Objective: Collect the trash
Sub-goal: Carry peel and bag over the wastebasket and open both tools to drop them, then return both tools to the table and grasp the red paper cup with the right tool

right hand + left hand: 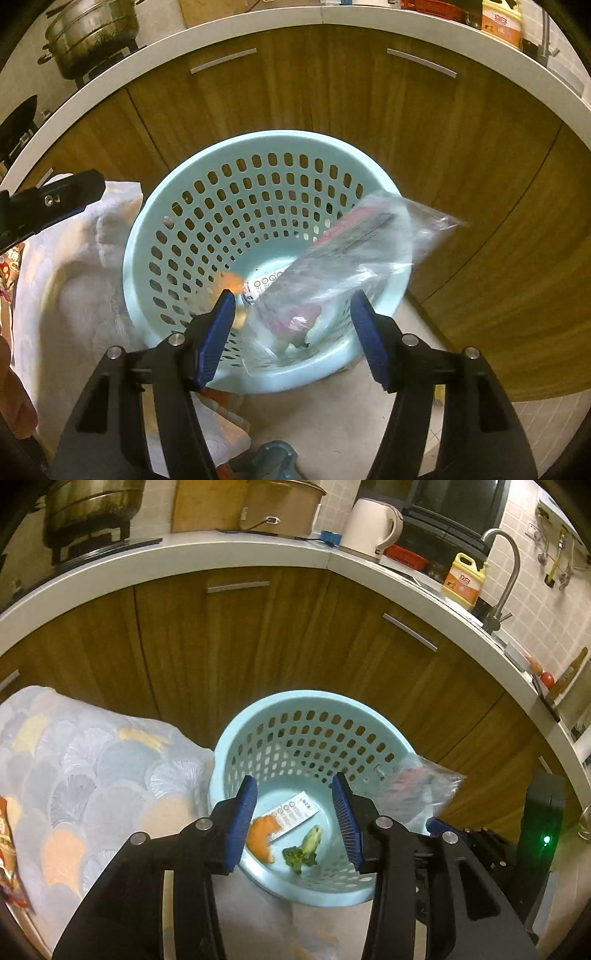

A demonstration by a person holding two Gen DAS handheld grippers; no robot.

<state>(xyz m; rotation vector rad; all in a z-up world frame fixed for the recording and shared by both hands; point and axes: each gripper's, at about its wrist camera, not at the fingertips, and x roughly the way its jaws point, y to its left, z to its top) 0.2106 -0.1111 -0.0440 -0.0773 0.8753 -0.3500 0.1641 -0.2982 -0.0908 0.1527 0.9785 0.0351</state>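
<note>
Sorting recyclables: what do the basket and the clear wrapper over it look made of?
Pale blue perforated round basket: looks like moulded plastic, smooth and slightly glossy, with regular punched holes. Crinkled transparent wrapper: likely thin plastic film, see-through with shiny creases and printed red.

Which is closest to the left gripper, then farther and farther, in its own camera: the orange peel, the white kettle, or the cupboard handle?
From the left gripper:
1. Orange peel, in the blue basket, by the left finger.
2. Cupboard handle, on the wooden door behind the basket.
3. White kettle, up on the counter, farthest.
</note>
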